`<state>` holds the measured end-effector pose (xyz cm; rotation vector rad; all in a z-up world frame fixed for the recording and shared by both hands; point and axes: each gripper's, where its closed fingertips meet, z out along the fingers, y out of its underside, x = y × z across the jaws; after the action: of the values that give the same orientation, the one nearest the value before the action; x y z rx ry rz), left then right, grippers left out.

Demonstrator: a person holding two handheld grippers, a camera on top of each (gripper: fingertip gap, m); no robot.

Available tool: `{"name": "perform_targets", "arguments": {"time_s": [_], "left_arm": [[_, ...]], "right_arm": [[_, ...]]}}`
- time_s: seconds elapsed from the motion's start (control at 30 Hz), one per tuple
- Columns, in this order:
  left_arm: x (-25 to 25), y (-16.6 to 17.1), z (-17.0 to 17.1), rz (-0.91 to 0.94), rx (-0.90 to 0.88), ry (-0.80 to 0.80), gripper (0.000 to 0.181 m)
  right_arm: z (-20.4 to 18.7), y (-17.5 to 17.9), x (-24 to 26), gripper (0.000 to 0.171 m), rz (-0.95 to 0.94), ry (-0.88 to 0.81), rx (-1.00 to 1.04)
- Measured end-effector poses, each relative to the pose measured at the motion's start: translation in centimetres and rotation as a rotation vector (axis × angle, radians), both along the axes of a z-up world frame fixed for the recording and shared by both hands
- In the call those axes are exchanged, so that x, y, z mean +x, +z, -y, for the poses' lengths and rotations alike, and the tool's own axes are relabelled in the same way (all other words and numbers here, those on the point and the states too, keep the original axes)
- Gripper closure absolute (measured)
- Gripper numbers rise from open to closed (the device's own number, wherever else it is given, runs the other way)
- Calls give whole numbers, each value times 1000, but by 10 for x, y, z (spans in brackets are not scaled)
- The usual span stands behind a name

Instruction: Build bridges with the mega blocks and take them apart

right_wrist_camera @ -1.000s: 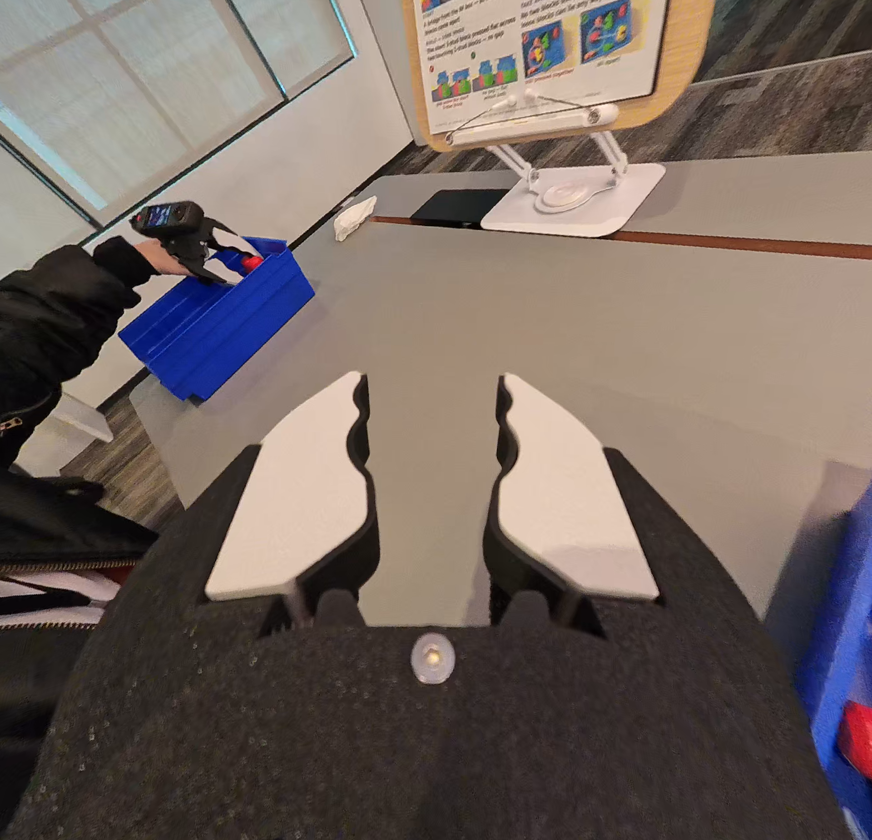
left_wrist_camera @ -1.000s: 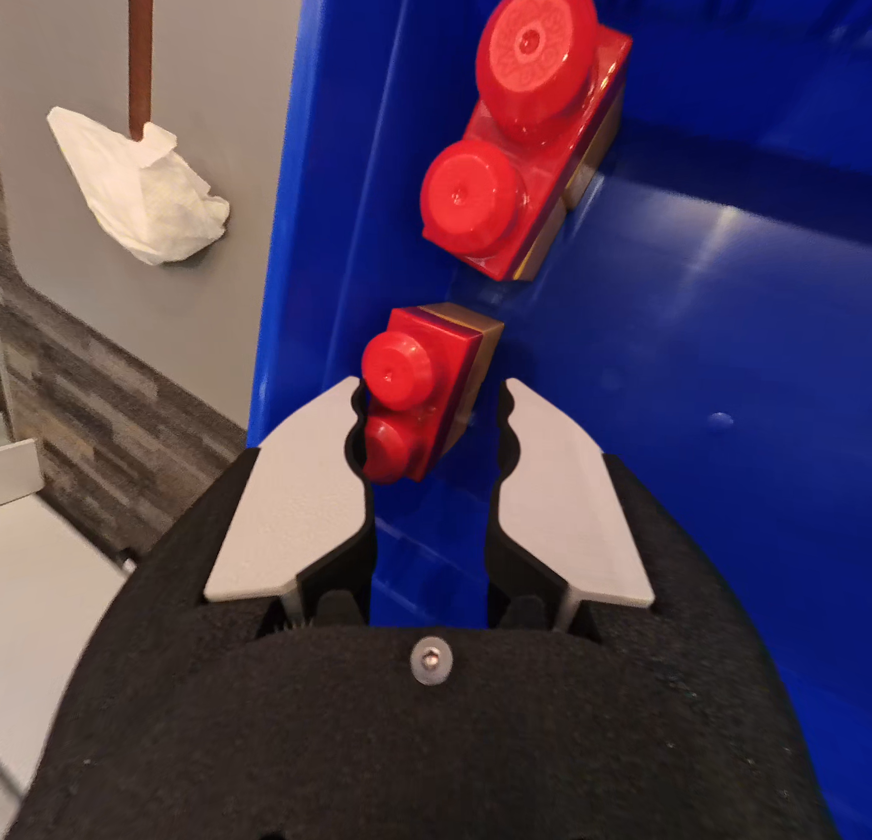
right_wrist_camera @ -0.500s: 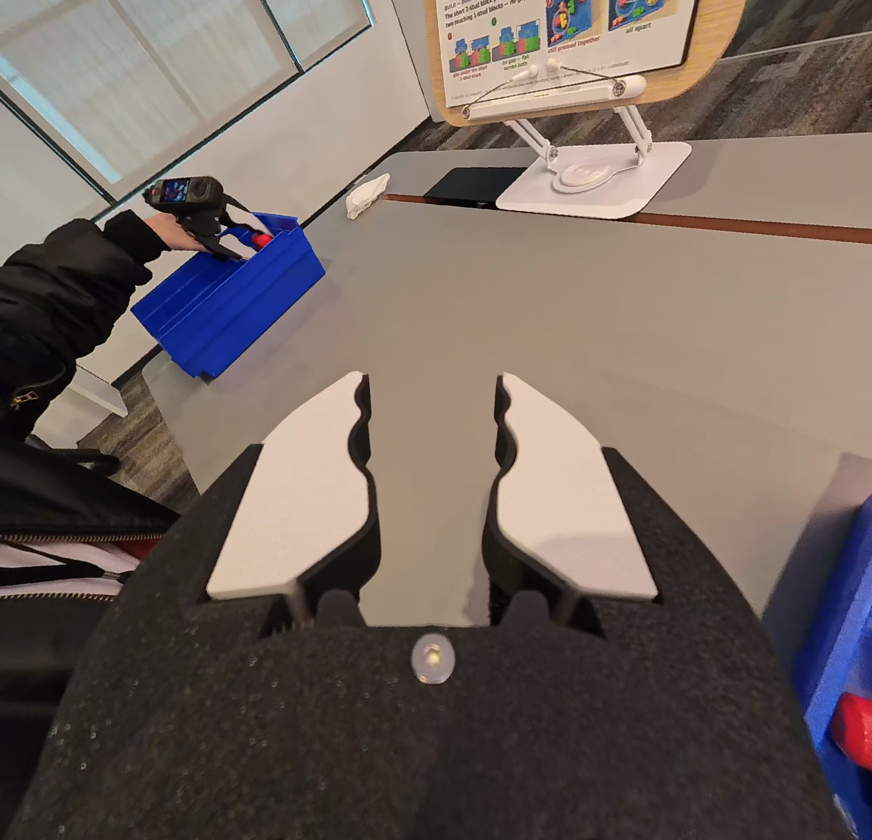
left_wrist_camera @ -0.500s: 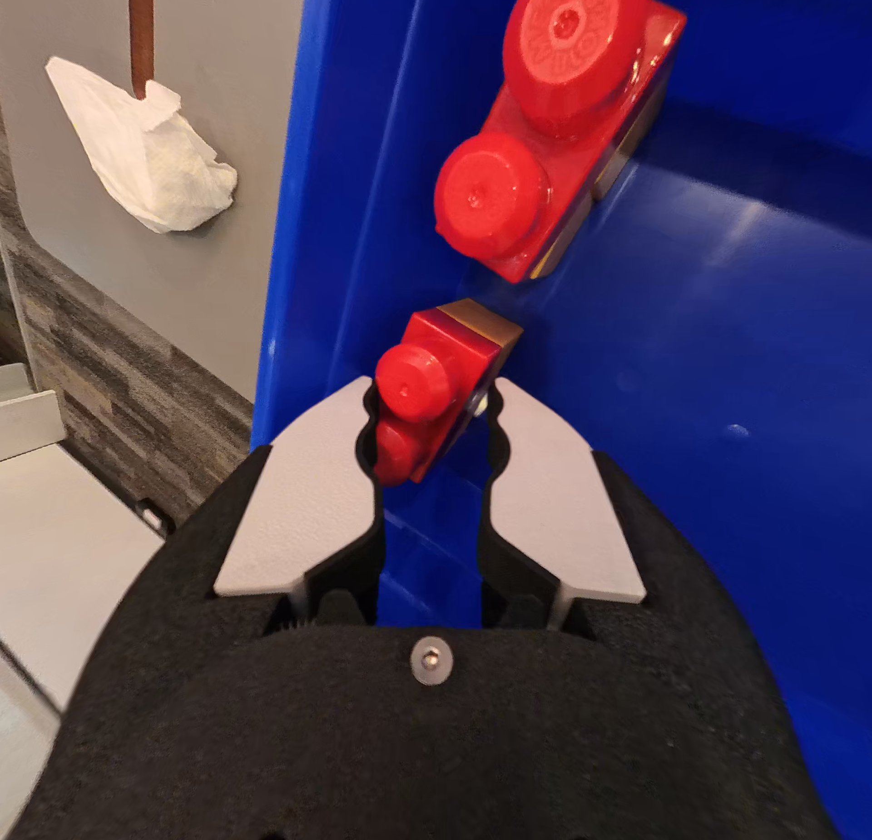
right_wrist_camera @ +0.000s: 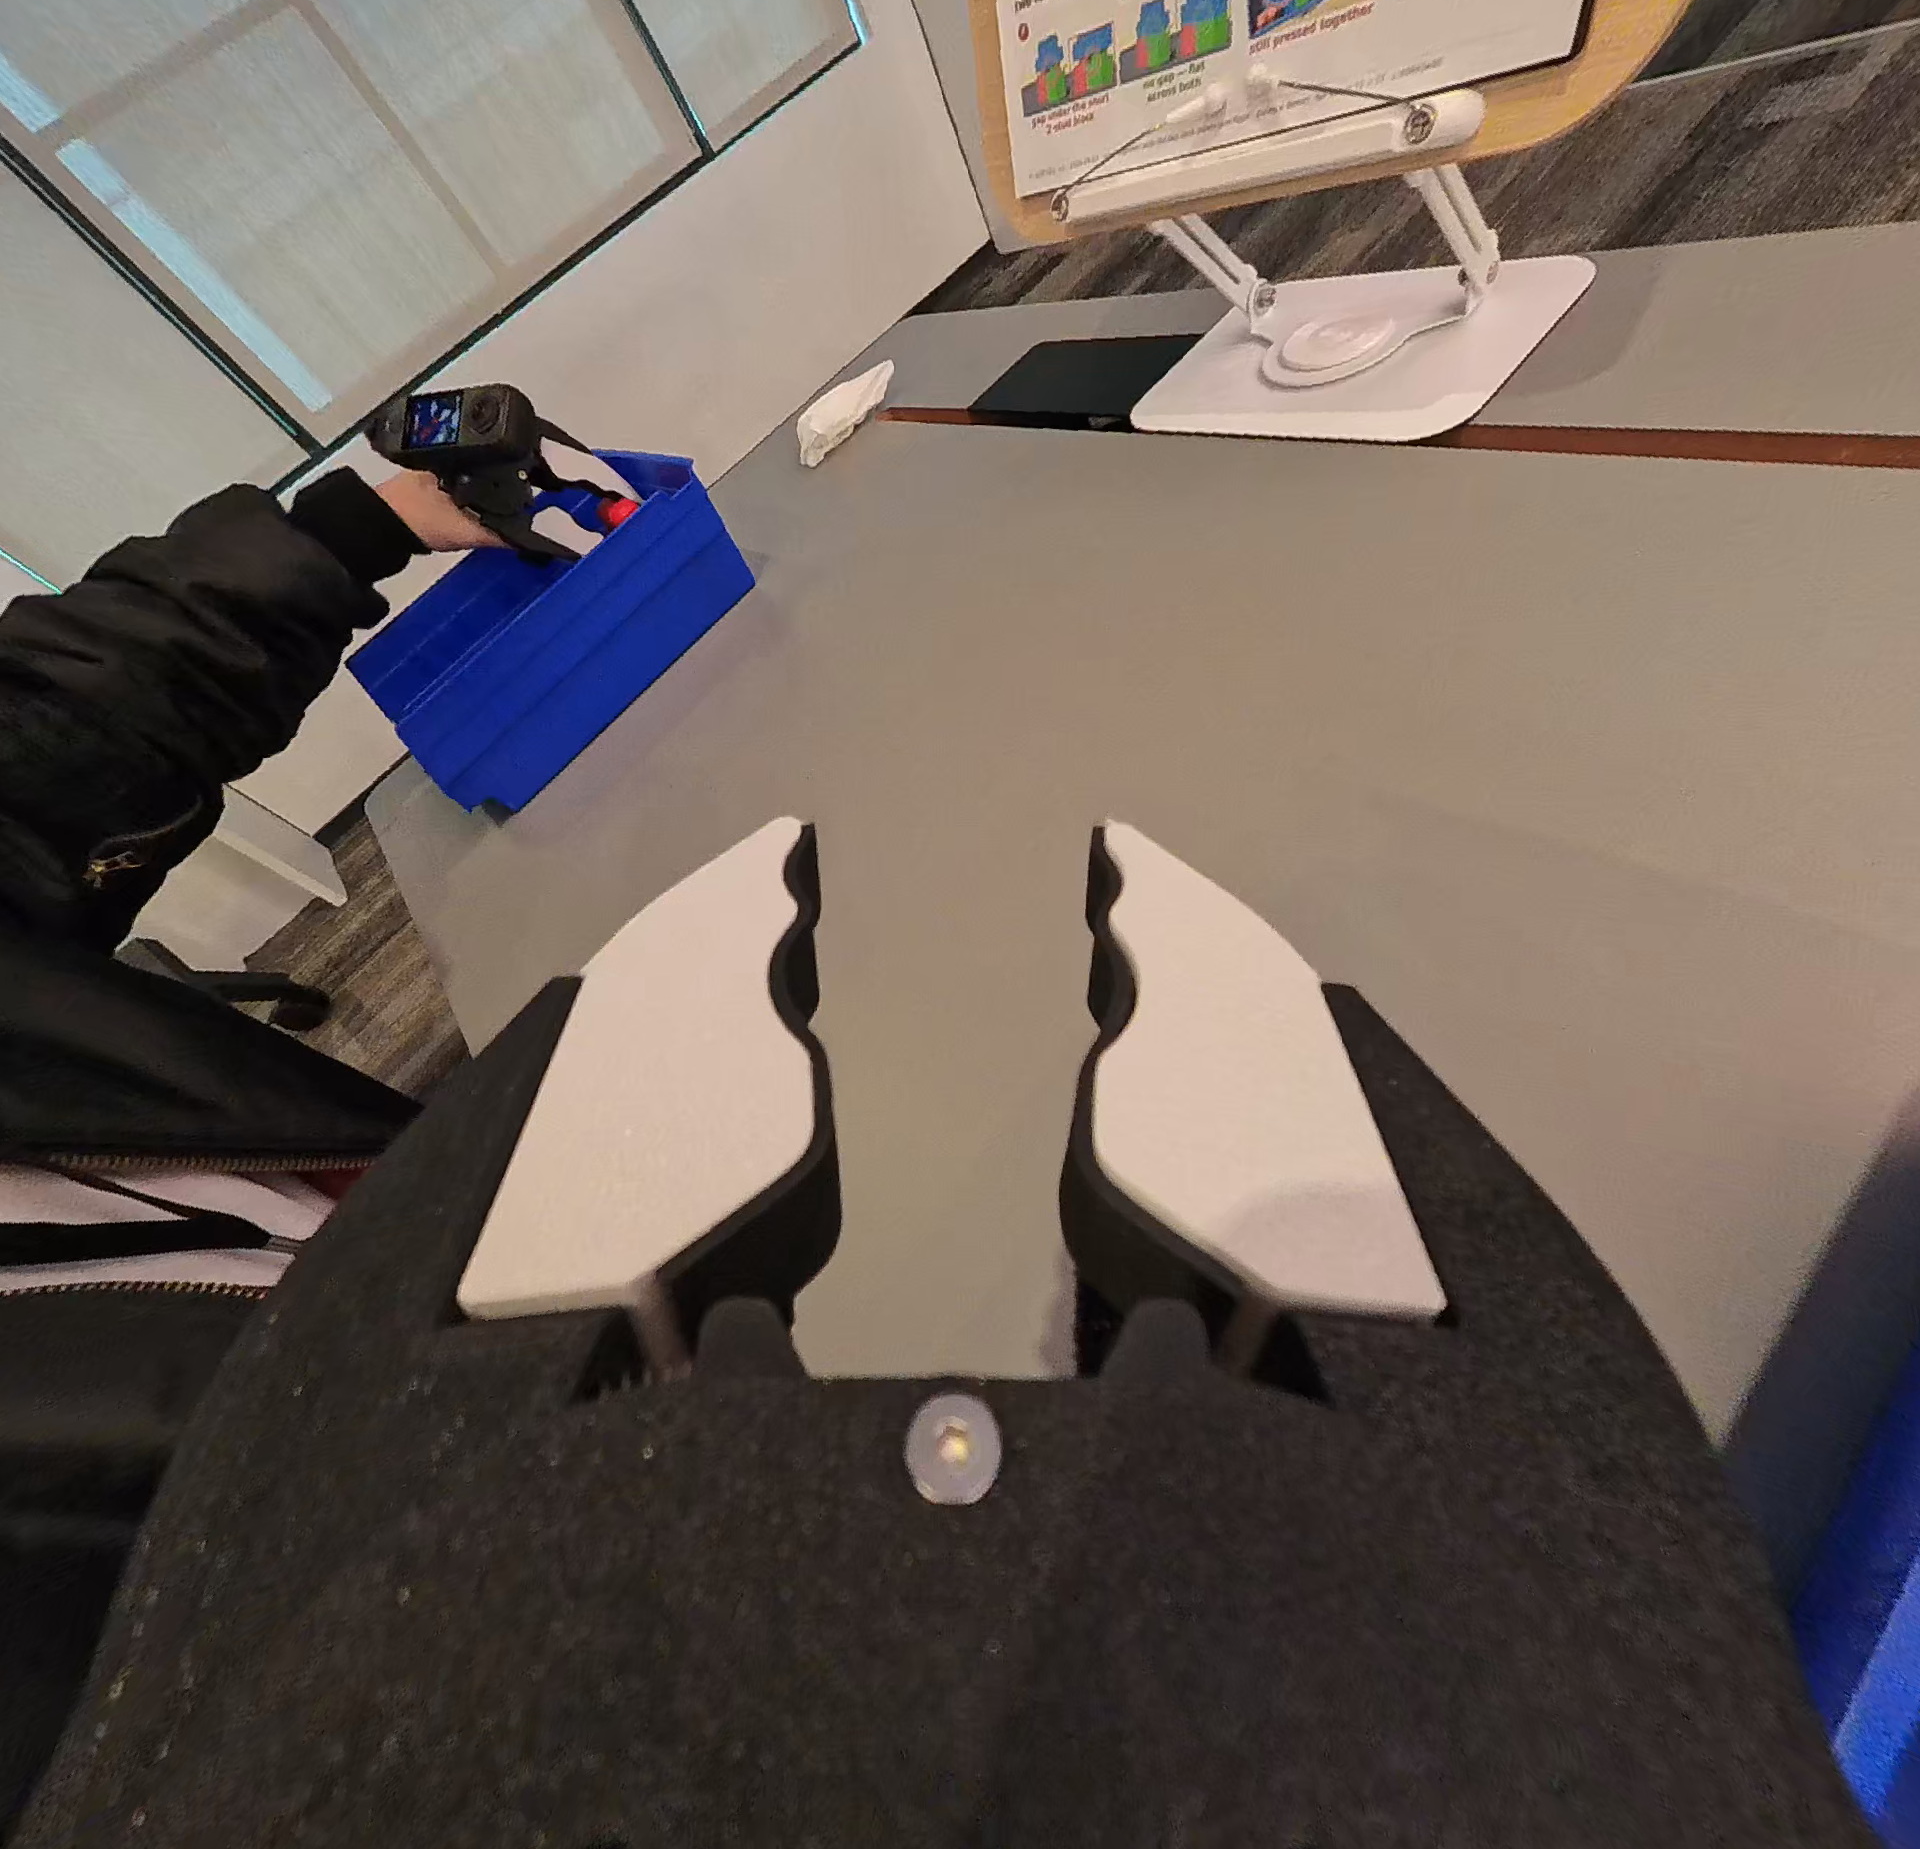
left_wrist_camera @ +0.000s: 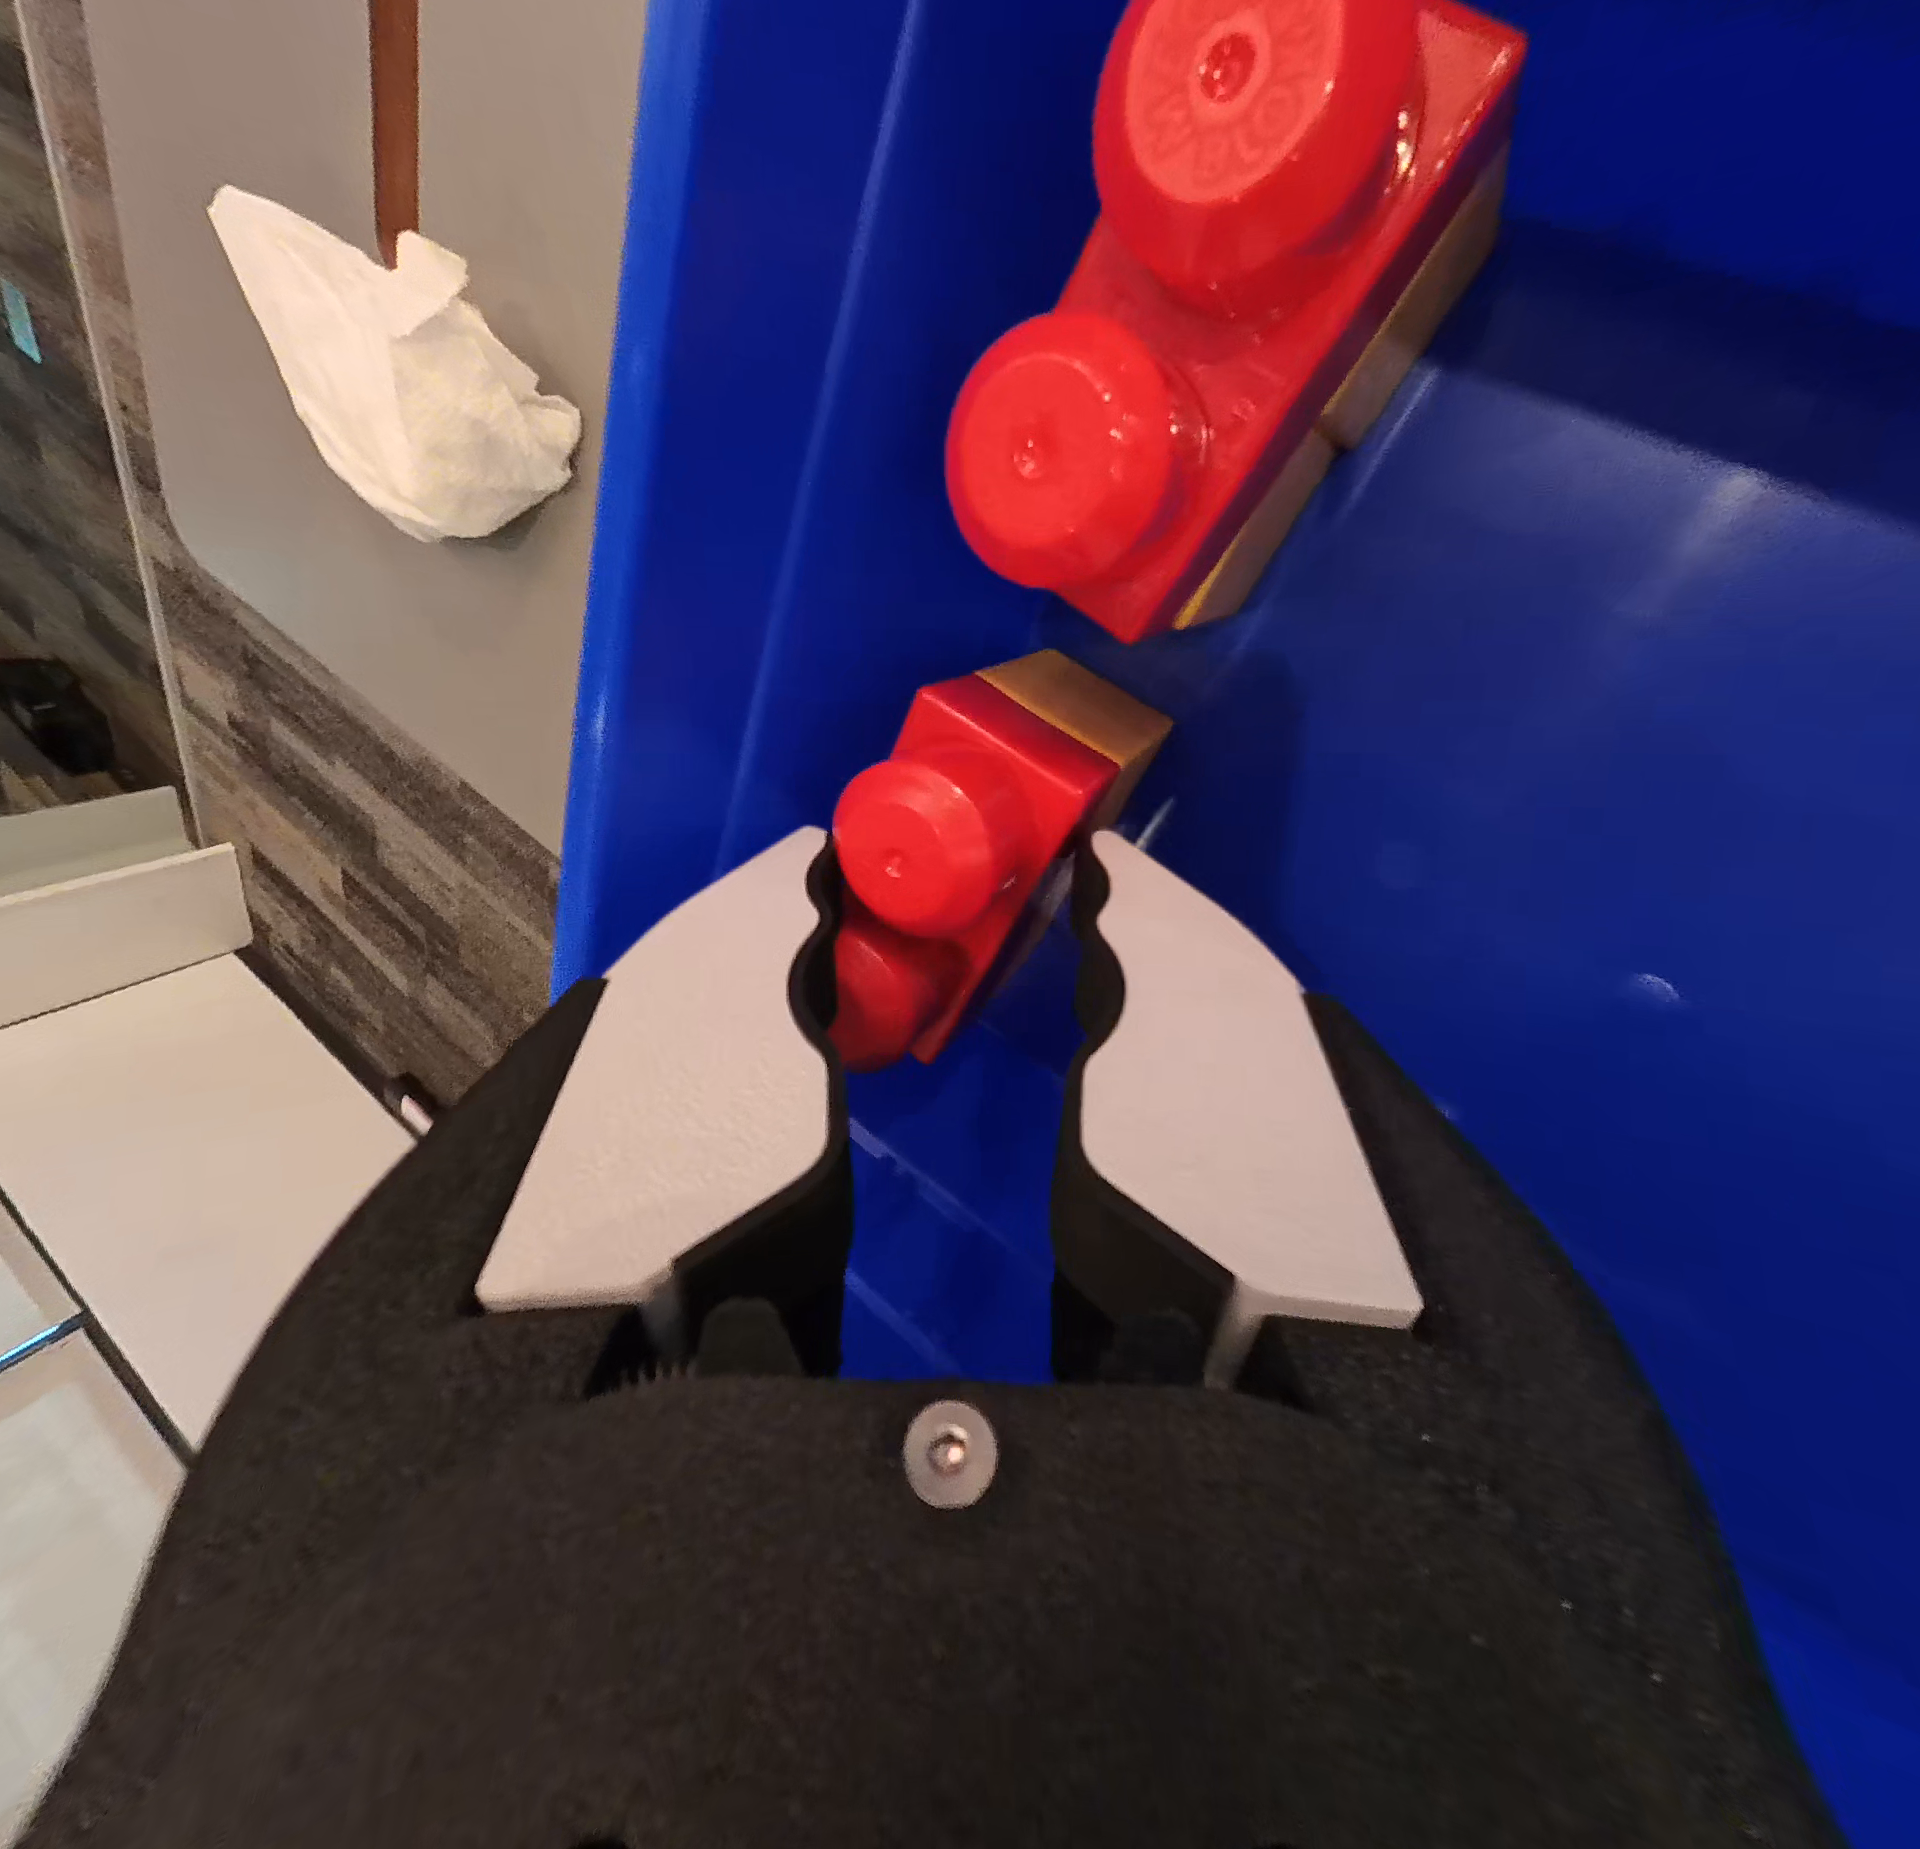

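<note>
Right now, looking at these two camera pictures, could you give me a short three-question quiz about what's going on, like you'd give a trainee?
1. True or false: the left gripper has its fingers on either side of the nearer small red two-stud plastic block inside the blue plastic bin.
2. Multiple choice: what lies between the fingers of the right gripper? A) a red block B) nothing, only the bare grey tabletop beyond C) the crumpled white tissue
3. Fill in: a second red two-stud block lies in the bin, ____ from the left gripper than the first.

Key: 1 true; 2 B; 3 farther.
</note>
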<state>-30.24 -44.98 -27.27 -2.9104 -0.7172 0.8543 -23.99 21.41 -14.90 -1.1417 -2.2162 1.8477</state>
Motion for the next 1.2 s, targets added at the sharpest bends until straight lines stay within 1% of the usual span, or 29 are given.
{"name": "perform_targets", "arguments": {"time_s": [0.13, 0.2, 0.27, 0.4, 0.57, 0.6, 0.63, 0.73, 0.8, 0.83, 0.87, 0.93, 1.0, 1.07, 1.1, 1.2], "left_arm": [[6, 6, 4, -48, -22, 23, 140], [13, 9, 3, -52, 11, 40, 140], [31, 9, -2, 13, 81, 67, 140], [69, 5, -18, 159, 179, 69, 140], [78, 3, -21, 146, 177, 43, 141], [77, 3, -21, 136, 172, 39, 131], [75, 3, -21, 133, 167, 32, 126], [75, -1, -22, 196, 176, 13, 124], [73, -9, -16, 237, 151, 33, 125], [75, -14, -14, 275, 148, 48, 130], [78, -19, -15, 318, 162, 54, 142], [76, -17, -22, 314, 225, 62, 143], [73, -7, -29, 279, 286, 68, 143], [70, 16, -43, 218, 397, 69, 143], [68, 34, -54, 175, 473, 76, 143], [67, 97, -103, 39, 681, 41, 143]], "right_arm": [[-1, -1, 0, 122, 4, 3, -18], [-1, -1, 0, 122, 7, 6, -24], [0, -3, 0, 122, 6, 13, -20], [2, -5, 1, 122, 7, 25, -26], [5, -10, 1, 122, 19, 40, -60], [5, -11, 1, 122, 21, 43, -64], [6, -12, 2, 122, 24, 46, -66], [5, -14, 5, 123, 34, 50, -61], [4, -13, 7, 123, 34, 48, -62], [3, -12, 8, 123, 33, 46, -64], [2, -11, 9, 123, 31, 43, -64], [0, -10, 10, 123, 29, 38, -65], [-2, -9, 13, 124, 34, 38, -72], [1, -5, 14, 125, 34, 44, -86], [4, -2, 15, 125, 28, 51, -95], [25, 12, 19, 126, -13, 99, -113]]}}
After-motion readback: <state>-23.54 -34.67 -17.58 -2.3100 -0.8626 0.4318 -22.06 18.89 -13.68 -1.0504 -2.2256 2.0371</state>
